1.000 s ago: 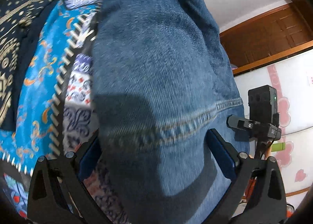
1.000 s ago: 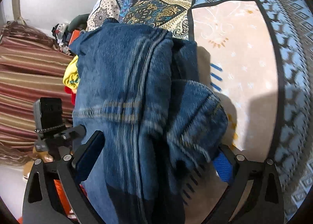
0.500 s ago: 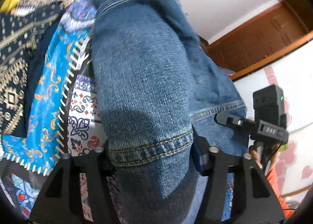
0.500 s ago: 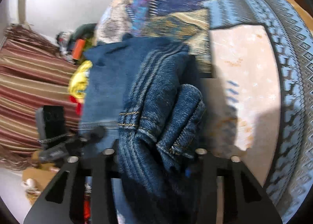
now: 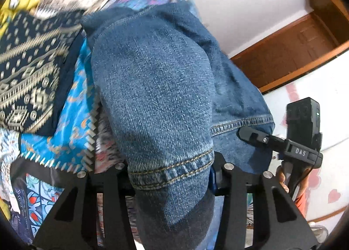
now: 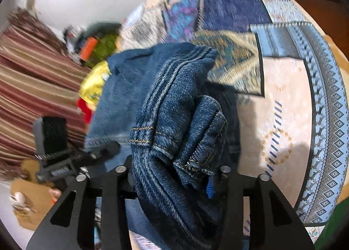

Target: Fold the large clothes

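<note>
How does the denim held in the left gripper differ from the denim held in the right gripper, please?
The left gripper pinches one smooth, rounded fold of the denim garment at a stitched hem. The right gripper clamps a bunched, creased wad with several seams. Both are shut on the same blue denim above the patterned bedspread.

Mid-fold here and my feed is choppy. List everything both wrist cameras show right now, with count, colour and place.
denim garment: one, blue, bunched and lifted over the bedspread, a hem in each gripper.
patchwork bedspread: one, blue, navy, beige and cream patterned panels, under the garment.
yellow cloth: one, yellow, past the garment in the right wrist view.
red item: one, red, just below the yellow cloth; too blurred to name.
striped curtain: one, maroon and tan, at the left of the right wrist view.
wooden door frame: one, brown, against the white wall.
left gripper: one, black, shut on a stitched denim hem.
right gripper: one, black, shut on bunched denim folds.
</note>
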`<move>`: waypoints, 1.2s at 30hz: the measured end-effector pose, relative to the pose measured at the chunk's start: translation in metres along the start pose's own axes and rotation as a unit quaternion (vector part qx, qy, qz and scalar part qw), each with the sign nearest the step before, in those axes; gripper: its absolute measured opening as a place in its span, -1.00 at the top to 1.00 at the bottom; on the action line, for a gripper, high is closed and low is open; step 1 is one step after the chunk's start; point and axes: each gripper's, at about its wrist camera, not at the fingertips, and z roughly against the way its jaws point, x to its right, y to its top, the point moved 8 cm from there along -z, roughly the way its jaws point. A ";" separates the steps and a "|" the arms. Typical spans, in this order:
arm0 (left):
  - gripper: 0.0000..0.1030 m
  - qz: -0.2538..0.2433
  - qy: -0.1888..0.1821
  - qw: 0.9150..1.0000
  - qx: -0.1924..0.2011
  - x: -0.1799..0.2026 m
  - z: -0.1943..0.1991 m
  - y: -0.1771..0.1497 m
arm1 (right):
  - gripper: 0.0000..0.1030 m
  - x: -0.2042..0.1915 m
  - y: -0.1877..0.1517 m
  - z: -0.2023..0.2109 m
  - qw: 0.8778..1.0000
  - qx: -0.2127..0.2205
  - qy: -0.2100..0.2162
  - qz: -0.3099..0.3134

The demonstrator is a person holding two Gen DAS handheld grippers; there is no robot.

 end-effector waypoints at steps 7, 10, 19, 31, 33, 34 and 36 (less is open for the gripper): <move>-0.07 0.073 -0.019 0.997 -0.019 -0.052 -0.020 -0.015 | -0.58 0.042 -0.005 -0.031 0.998 -0.028 -0.057 0.025; -0.35 0.048 0.014 0.999 -0.010 -0.054 -0.020 -0.020 | -0.68 0.056 -0.005 -0.035 0.999 -0.041 -0.025 0.018; -0.64 0.064 -0.019 0.997 -0.026 -0.057 -0.038 -0.037 | -0.87 0.060 -0.021 -0.058 0.991 -0.078 0.102 -0.040; -0.27 0.048 0.011 0.999 -0.008 -0.033 -0.023 -0.041 | -0.13 0.052 -0.020 -0.060 0.992 -0.062 0.100 -0.039; -0.08 0.032 0.017 0.999 0.012 -0.022 -0.010 -0.043 | -0.04 0.048 -0.021 -0.057 0.992 -0.055 0.100 -0.048; -0.04 0.028 0.018 0.999 0.018 -0.018 -0.006 -0.042 | 0.02 0.046 -0.022 -0.053 0.993 -0.050 0.098 -0.051; 0.06 0.015 0.018 0.999 0.034 -0.009 0.008 -0.043 | 0.06 0.036 -0.020 -0.051 0.993 -0.047 0.096 -0.050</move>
